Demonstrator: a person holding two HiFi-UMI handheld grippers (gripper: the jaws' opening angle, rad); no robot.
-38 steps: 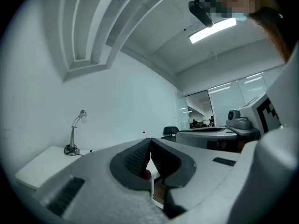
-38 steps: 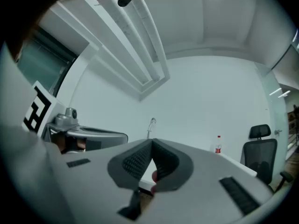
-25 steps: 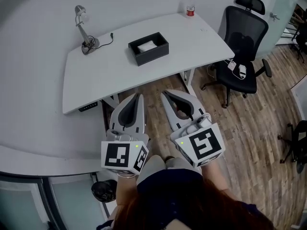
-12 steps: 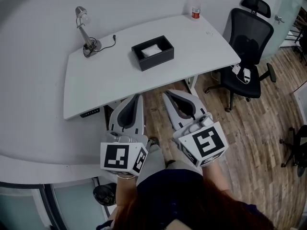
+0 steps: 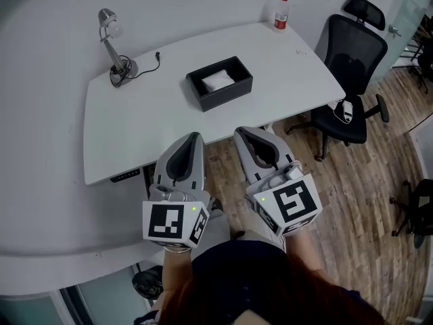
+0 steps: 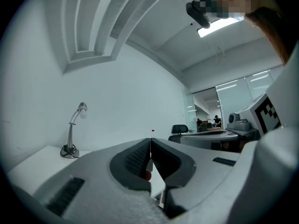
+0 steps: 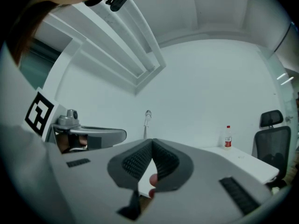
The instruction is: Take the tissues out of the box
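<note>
**A:** Nearest first: the left gripper (image 5: 194, 138) and right gripper (image 5: 241, 133) sit side by side by the desk's (image 5: 145, 124) near edge. Each has its fingers pressed together on nothing.

**B:** What could go wrong?

**A:** Reaching in like that, they'd likely just poke the tissues (image 5: 218, 80) (or shove the black tissue box (image 5: 225, 97) along). A one-handed pull might lift the box too.

**B:** Where's the box?

**A:** Mid-desk, well apart from the fingers, at 1 o'clock from the left and 11 o'clock from the right.
</note>
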